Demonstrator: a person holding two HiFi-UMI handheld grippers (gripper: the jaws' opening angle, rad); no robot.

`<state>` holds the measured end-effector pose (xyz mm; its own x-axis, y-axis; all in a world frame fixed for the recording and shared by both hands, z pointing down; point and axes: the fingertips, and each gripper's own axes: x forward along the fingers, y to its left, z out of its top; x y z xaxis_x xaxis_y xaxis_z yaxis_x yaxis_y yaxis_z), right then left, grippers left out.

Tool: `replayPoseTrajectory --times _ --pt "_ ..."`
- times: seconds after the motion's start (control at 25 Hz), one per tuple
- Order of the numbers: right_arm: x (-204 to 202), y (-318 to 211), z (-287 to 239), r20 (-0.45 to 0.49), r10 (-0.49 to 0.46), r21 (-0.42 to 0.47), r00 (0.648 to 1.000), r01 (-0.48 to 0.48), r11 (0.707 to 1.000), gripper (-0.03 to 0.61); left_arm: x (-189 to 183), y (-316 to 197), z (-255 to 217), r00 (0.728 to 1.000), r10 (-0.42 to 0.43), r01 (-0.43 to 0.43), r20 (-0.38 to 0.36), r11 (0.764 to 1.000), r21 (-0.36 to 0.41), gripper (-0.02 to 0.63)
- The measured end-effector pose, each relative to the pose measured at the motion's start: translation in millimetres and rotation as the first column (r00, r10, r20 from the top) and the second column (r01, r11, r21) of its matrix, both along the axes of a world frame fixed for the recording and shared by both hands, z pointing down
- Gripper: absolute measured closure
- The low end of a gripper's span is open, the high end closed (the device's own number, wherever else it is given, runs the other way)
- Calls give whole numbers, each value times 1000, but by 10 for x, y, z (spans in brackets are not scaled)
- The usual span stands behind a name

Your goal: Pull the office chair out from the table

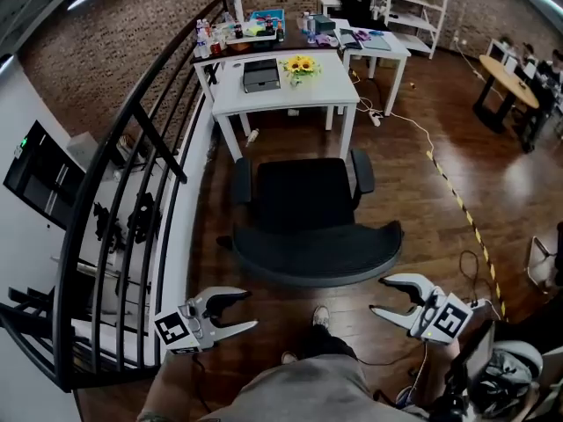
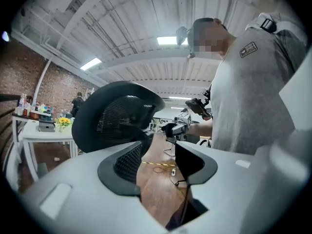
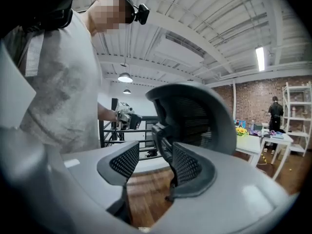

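The black office chair [image 1: 303,196] stands on the wooden floor in front of the white table [image 1: 264,97], with a strip of floor between them. Its curved mesh backrest [image 1: 317,255] faces me. My left gripper [image 1: 232,312] hangs open to the lower left of the backrest, clear of it. To the lower right my right gripper [image 1: 393,294] is open too, with nothing between its fingers. In the left gripper view the backrest [image 2: 117,116] rises beyond the open left gripper [image 2: 156,155]. The right gripper view shows the backrest [image 3: 197,116] past the open right gripper [image 3: 148,162].
A black metal railing [image 1: 132,192] runs along the left side. The table carries a grey box [image 1: 261,75] and sunflowers [image 1: 300,65]. A cable and yellow-black floor tape [image 1: 457,202] run along the right. Shelves, another table and a person stand at the back.
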<state>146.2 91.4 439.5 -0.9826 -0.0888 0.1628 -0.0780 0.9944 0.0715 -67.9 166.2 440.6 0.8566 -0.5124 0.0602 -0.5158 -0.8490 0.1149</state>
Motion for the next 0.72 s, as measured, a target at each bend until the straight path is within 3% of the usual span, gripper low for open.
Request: replayPoseTrajectory --times 0.36,0.72 --pt "-434 1178 224 -51 -95 -86 994 90 992 388 349 801 137 992 98 -101 -79 994 -47 451" --pt "-503 1721 338 -23 -187 -165 982 181 970 407 858 1231 217 978 145 -163 -151 981 -110 499"
